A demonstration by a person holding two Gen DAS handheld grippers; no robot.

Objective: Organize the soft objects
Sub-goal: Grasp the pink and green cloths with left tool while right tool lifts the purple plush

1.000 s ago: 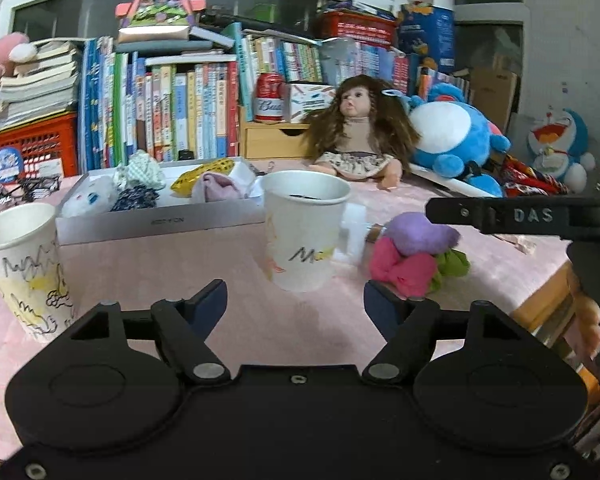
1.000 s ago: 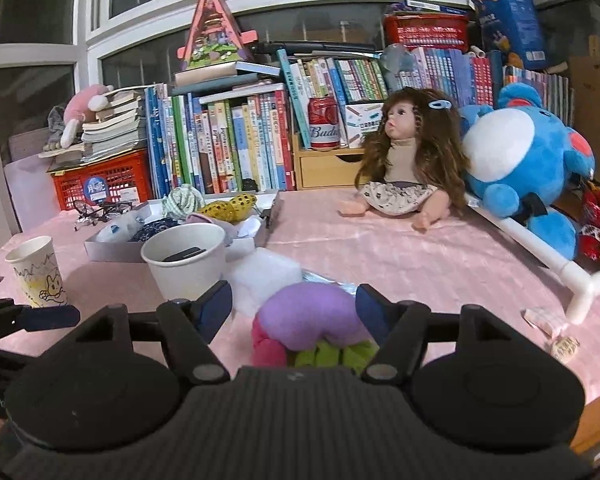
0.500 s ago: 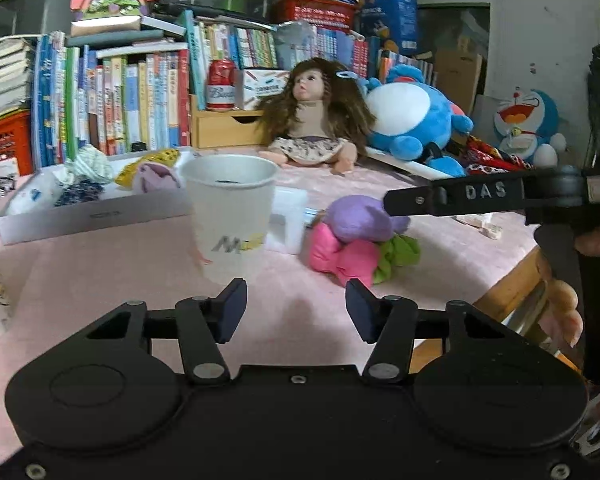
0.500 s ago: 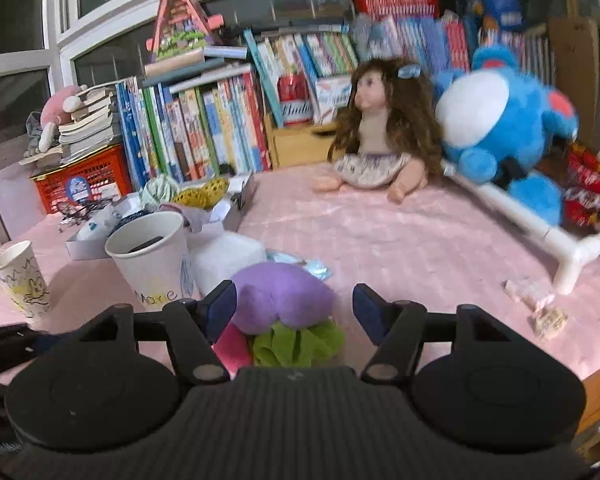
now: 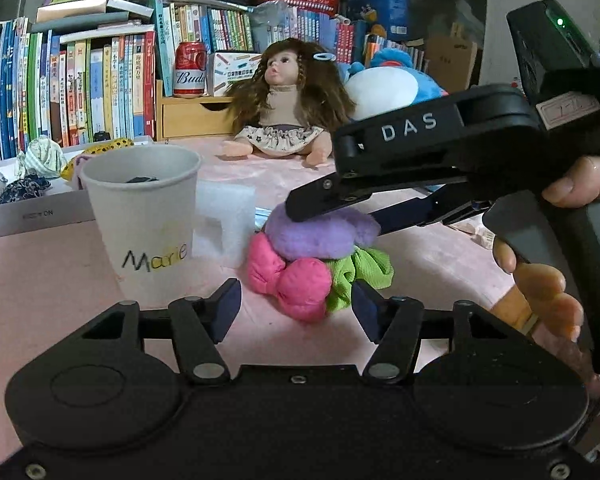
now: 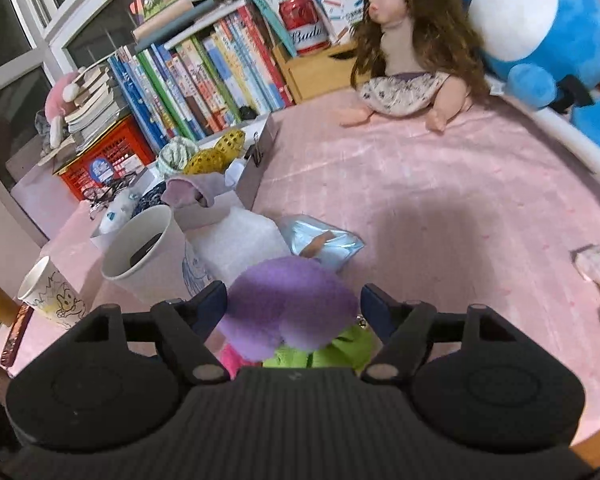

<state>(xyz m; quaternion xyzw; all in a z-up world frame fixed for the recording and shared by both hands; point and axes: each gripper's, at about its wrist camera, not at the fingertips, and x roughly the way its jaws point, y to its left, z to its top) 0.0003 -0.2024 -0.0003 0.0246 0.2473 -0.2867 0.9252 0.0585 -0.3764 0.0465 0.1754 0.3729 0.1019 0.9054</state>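
Note:
A pile of soft things lies on the pink tablecloth: a purple plush (image 5: 316, 232) on top, a pink bow (image 5: 292, 284) and a green scrunchie (image 5: 364, 272) under it. My left gripper (image 5: 296, 308) sits low in front of the pile. Its jaws are opening, with the pink bow just beyond the fingertips and untouched. My right gripper (image 6: 292, 306) comes in from the right, tilted down. Its jaws are opening on either side of the purple plush (image 6: 284, 308), with no visible squeeze. In the left wrist view, the right gripper (image 5: 340, 216) straddles the plush, held by a hand (image 5: 540, 288).
A paper cup marked "Marie" (image 5: 144, 224) stands just left of the pile, with a white foam block (image 5: 228, 220) behind. A grey tray (image 5: 32, 216) of soft items lies at left. A doll (image 5: 284, 112), a blue plush (image 6: 540, 32) and books (image 5: 80, 92) line the back. A second cup (image 6: 48, 296) stands near the table's edge.
Both grippers have closed in on the pile. The left one slid right past the cup. The right one tipped downward and now has the purple plush between its fingers.

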